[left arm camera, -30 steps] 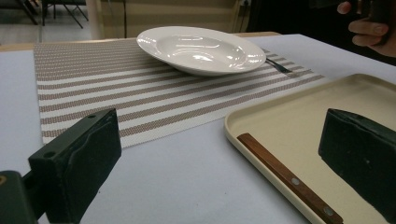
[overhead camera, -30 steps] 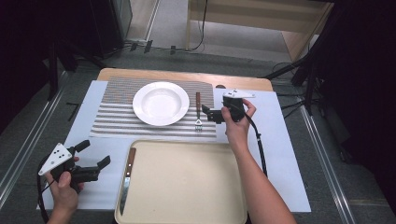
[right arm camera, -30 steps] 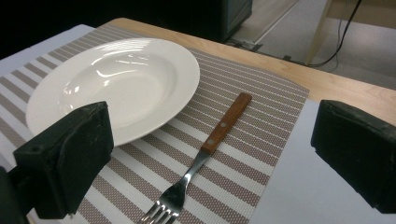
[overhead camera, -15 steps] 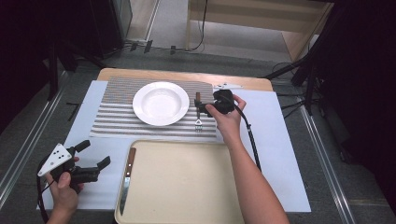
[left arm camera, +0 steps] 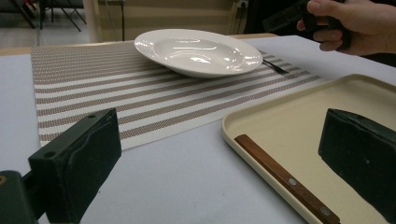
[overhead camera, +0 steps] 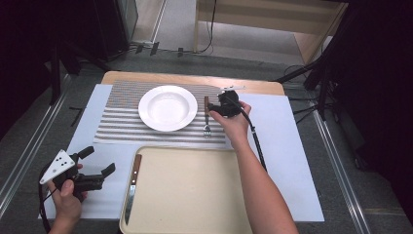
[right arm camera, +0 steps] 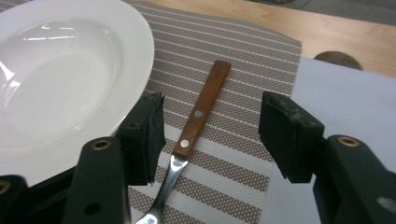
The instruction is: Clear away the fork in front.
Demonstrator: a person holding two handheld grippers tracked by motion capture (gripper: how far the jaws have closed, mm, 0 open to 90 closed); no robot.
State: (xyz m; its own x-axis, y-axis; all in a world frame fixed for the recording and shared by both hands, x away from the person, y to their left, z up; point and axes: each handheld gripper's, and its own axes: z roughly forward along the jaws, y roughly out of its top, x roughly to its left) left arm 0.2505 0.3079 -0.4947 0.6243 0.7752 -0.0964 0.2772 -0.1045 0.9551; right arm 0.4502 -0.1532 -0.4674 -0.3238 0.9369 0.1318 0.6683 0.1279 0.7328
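Wooden-handled fork point(right arm camera: 198, 116) lies flat on the striped mat point(overhead camera: 122, 127) beside the white plate point(overhead camera: 167, 107), between the right gripper's point(right arm camera: 210, 140) closing jaws (not yet touching it). Nothing is lifted yet; the left gripper point(overhead camera: 95, 163) waits, spread wide, holding nothing.

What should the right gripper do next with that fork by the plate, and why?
Probably lower a little and finish closing. The right gripper has just been closing, its jaws either side of the fork handle with gaps still showing. The fork lies flat on the placemat beside the plate.
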